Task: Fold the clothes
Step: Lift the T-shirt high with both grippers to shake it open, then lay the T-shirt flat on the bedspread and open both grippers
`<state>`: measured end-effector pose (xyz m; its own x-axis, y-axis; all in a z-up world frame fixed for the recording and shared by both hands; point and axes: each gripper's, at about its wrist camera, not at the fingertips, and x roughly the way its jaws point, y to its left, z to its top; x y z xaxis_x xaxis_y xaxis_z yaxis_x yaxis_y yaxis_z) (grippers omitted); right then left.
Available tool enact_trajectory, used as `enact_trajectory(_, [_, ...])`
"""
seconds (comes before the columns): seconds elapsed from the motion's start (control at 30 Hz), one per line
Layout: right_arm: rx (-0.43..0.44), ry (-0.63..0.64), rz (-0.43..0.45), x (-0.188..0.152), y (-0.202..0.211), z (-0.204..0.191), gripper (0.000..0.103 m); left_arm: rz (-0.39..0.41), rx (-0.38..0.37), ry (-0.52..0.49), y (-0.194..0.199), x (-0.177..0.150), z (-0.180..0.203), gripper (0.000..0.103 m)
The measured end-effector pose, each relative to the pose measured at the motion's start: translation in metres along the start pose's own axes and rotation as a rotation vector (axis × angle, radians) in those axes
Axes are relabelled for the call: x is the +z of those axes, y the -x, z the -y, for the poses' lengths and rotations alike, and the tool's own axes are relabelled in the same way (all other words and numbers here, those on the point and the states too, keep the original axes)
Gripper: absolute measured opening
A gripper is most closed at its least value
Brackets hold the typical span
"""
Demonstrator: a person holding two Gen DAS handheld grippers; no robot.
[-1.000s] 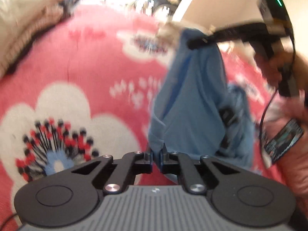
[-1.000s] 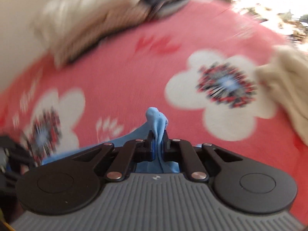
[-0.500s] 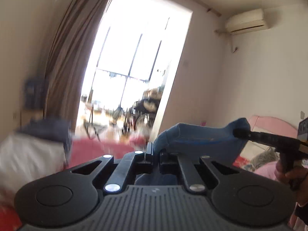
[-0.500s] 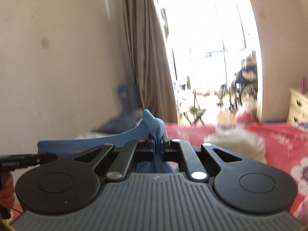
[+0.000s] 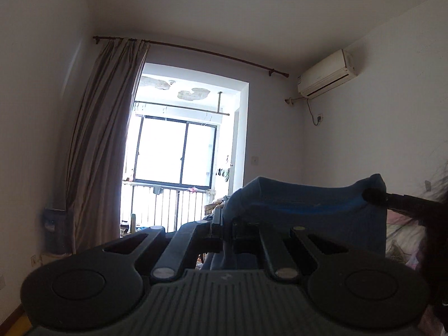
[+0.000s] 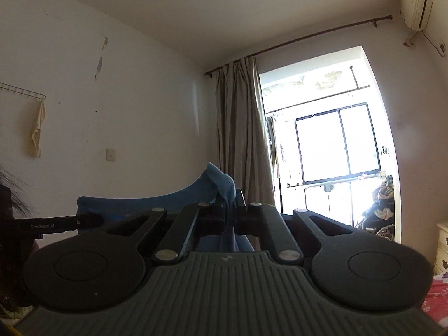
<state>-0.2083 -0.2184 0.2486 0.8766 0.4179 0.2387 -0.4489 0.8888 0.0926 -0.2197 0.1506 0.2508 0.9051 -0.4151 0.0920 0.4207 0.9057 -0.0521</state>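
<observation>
A blue garment hangs stretched in the air between both grippers, high above the bed. My left gripper is shut on one corner of its top edge. The other gripper's tip pinches the far corner at the right of the left wrist view. In the right wrist view my right gripper is shut on a bunched corner of the blue garment, and the left gripper's finger holds the opposite corner at the left. The cloth below the top edge is hidden behind the gripper bodies.
Both cameras point up at the room: a bright balcony window, a brown curtain, an air conditioner, white walls. A strip of red floral bedspread shows at the lower right of the right wrist view, beside a cream dresser.
Both grippers have lifted the blue garment off the red bedspread and raised it high; the views swung from the bed up to the window, walls and ceiling. Both stay shut on the cloth.
</observation>
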Motion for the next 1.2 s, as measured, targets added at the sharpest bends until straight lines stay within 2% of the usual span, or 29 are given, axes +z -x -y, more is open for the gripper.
enact_trajectory(0.17, [0.002,0.007,0.019,0.007,0.027,-0.011,0.003,-0.006,-0.047,-0.001,0.019,0.008,0.008,0.006])
enact_trajectory(0.3, [-0.026,-0.007,-0.019,-0.007,0.022,-0.005,0.003,-0.063,-0.048,0.000,0.003,-0.009,-0.002,0.006])
enact_trajectory(0.43, [-0.067,-0.042,-0.100,-0.035,-0.001,0.009,0.003,-0.180,-0.029,0.014,-0.045,-0.050,-0.029,0.006])
enact_trajectory(0.53, [-0.107,-0.060,-0.185,-0.068,-0.031,0.022,0.003,-0.284,0.005,0.008,-0.094,-0.094,-0.050,0.006])
enact_trajectory(0.7, [-0.186,-0.075,-0.338,-0.146,-0.100,0.056,0.003,-0.470,0.055,0.010,-0.189,-0.186,-0.096,0.006])
enact_trajectory(0.83, [-0.242,-0.088,-0.457,-0.225,-0.172,0.091,0.003,-0.613,0.094,0.021,-0.268,-0.267,-0.140,0.006])
enact_trajectory(1.03, [-0.297,-0.120,-0.624,-0.350,-0.274,0.157,0.003,-0.792,0.157,-0.037,-0.384,-0.382,-0.189,0.006])
enact_trajectory(1.13, [-0.315,-0.150,-0.722,-0.416,-0.312,0.178,0.003,-0.890,0.177,-0.079,-0.414,-0.452,-0.205,0.007])
enact_trajectory(1.2, [-0.327,-0.163,-0.787,-0.460,-0.329,0.189,0.003,-0.945,0.177,-0.105,-0.431,-0.485,-0.209,0.007])
